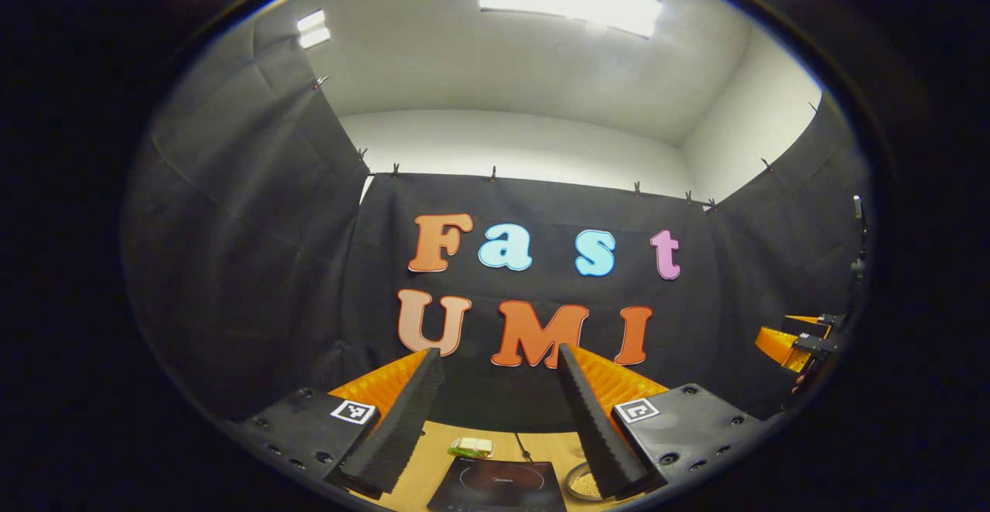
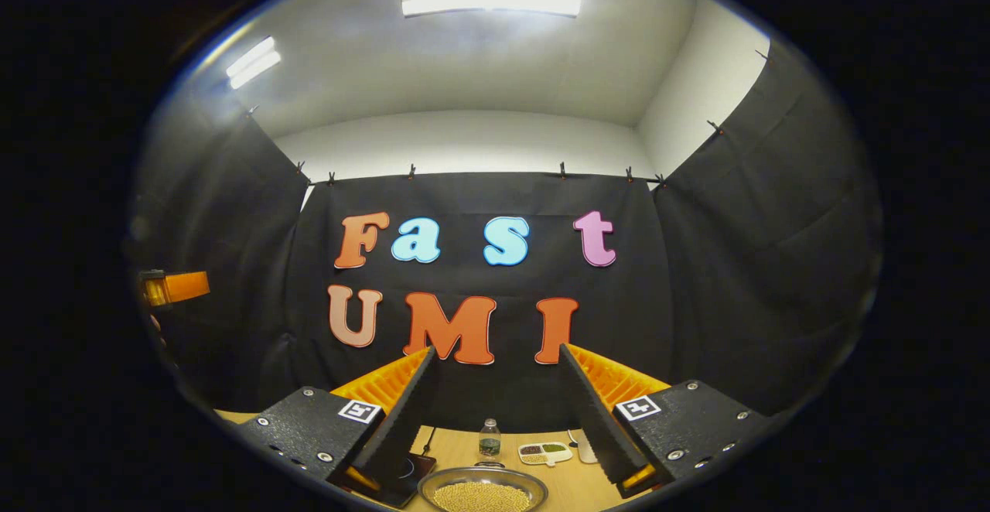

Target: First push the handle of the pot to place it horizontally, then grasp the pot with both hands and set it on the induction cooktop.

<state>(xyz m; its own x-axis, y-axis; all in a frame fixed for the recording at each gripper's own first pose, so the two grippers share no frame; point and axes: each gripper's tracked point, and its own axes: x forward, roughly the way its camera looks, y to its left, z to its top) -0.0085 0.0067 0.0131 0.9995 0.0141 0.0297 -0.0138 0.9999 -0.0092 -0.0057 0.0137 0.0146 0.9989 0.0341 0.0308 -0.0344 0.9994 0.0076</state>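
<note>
While both are held level above the table (image 2: 557, 489), the left gripper (image 1: 499, 357) and right gripper (image 2: 495, 357) have fingers spread apart, grasping nothing, facing the cloth wall (image 2: 696, 264).

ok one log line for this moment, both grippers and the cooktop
left gripper: open, raised | right gripper: open, raised | cooktop: bare, on table | bowl: holds beads

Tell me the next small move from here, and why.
Probably lower the right gripper and tip it down toward the pot. It and the left gripper are both open, hold nothing and point at the booth wall. The pot sits at the bottom edge of the right gripper view, beside the induction cooktop, and I can't make out its handle.
</note>
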